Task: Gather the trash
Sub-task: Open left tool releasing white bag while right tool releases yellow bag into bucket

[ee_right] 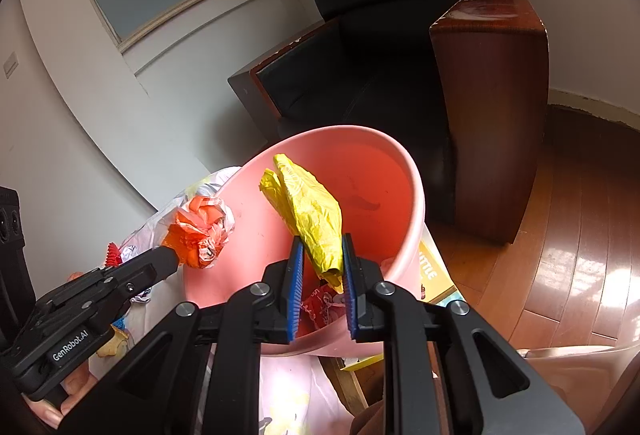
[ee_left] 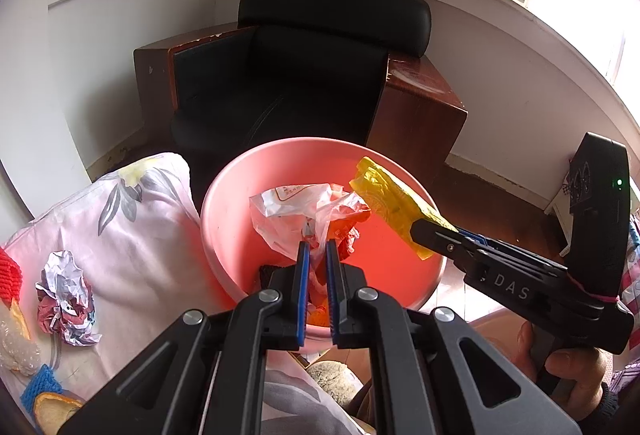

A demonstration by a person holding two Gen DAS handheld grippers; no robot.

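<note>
Bin [ee_left: 224, 203], pink plastic, set by floral bedding [ee_left: 132, 211], black armchair [ee_left: 304, 75] w/ wood sides behind. Left tool [ee_left: 316, 247] pinched nearly shut on crumpled clear & orange plastic bag [ee_left: 304, 219], held over bin mouth; in right wrist view same wad [ee_right: 202, 231] at bin's left rim. Right tool [ee_right: 322, 255] clamped narrow on yellow wrapper [ee_right: 312, 211], wrapper sticking up & fwd over bin opening, not released. Red printed packet [ee_right: 324, 305] already down inside bin. Still on bedding, left of bin: crumpled foil-like wrapper [ee_left: 66, 299], white/pink/purple. Past that at frame edge, red knit item [ee_left: 10, 275] & blue knit piece [ee_left: 40, 389], partly cut off. Yellow box [ee_right: 434, 275] under bin's right side. Wood floor [ee_right: 560, 235] to right.
</note>
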